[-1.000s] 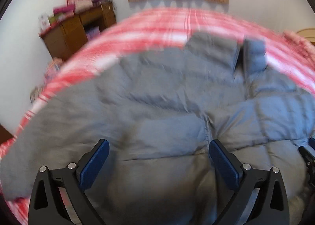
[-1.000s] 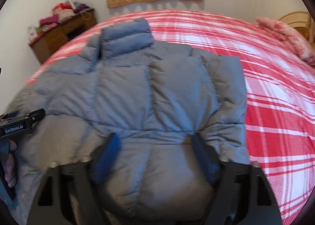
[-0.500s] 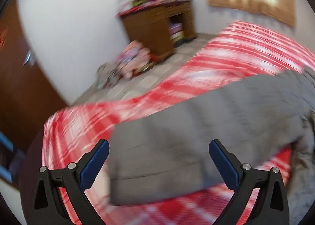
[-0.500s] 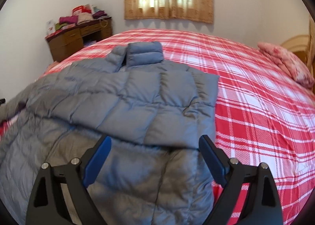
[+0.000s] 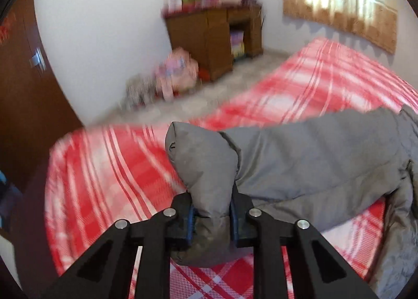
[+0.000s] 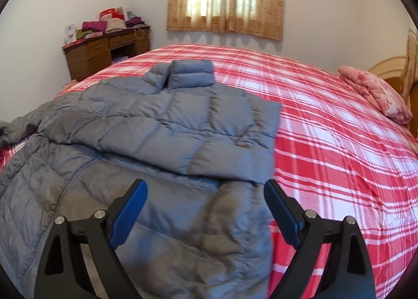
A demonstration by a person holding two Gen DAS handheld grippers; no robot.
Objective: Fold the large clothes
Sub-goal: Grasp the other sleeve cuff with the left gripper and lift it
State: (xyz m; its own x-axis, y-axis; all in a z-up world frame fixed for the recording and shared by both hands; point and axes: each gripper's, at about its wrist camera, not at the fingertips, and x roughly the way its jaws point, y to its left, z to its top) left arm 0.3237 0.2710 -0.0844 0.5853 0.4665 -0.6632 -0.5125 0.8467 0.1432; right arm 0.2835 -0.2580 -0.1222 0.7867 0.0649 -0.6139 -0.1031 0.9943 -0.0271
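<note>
Left claw [image 5: 211, 216], just closed, pinches the grey quilted puffer jacket's sleeve cuff [image 5: 202, 160] near the red-plaid bed's [image 6: 339, 142] left edge; carry it flat across while right claw [image 6: 206, 211] gapes empty.

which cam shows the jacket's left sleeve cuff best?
Left wrist view: the sleeve cuff fills the centre, pinched in the left gripper, whose jaws have just closed on it. The right wrist view shows only the sleeve's far end at its left edge.
</note>
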